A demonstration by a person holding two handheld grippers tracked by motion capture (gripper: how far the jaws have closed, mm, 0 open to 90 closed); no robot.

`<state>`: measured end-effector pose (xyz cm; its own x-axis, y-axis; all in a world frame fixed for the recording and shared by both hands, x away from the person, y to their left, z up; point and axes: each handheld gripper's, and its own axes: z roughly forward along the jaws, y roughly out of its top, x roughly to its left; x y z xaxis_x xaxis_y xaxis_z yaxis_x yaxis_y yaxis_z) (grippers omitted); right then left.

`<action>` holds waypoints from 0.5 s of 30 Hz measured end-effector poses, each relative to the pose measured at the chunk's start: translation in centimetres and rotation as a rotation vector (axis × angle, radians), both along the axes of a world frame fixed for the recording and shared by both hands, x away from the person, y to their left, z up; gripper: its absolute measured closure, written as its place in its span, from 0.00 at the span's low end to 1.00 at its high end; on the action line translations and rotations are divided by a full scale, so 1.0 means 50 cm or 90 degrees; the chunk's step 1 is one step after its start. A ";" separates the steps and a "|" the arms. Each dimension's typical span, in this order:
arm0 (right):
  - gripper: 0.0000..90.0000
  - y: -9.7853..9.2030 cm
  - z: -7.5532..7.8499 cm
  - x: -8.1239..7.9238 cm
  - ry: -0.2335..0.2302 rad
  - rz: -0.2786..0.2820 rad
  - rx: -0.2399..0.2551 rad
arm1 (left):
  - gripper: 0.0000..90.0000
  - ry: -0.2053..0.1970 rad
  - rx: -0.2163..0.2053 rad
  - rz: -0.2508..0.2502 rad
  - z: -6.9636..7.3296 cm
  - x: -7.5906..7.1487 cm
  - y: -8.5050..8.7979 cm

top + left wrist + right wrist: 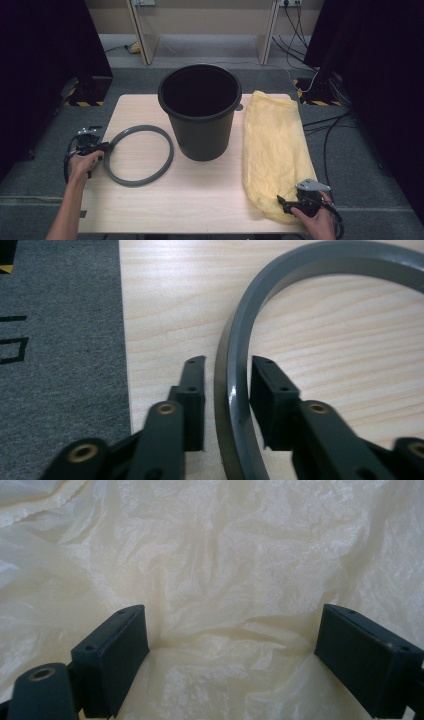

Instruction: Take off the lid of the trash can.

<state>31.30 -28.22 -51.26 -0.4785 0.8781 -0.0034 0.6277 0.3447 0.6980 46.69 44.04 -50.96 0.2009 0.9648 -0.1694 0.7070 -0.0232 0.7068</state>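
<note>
A grey plastic ring (138, 155) lies flat on the wooden table (200, 190), left of a tall black bucket (200, 111) that stands upright. My left gripper (105, 147) is at the ring's left rim. In the left gripper view the gripper (227, 390) straddles the ring (300, 262), one jaw on each side, and a gap shows beside the left pad (194, 400), so it is open. A crumpled yellow plastic bag (274, 150) lies right of the bucket. My right gripper (281, 201) is at the bag's near end. Its jaws (232, 650) stand wide apart over the bag (225, 555).
Grey carpet (60, 340) begins just past the table's left edge. Cables (327, 130) run over the floor to the right of the table. Dark curtains hang on both sides, and a pale wooden frame (145, 35) stands behind.
</note>
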 end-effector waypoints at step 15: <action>0.16 0.000 0.000 0.001 0.001 0.001 -0.001 | 0.36 -0.070 -0.035 -0.058 0.084 -0.072 -0.072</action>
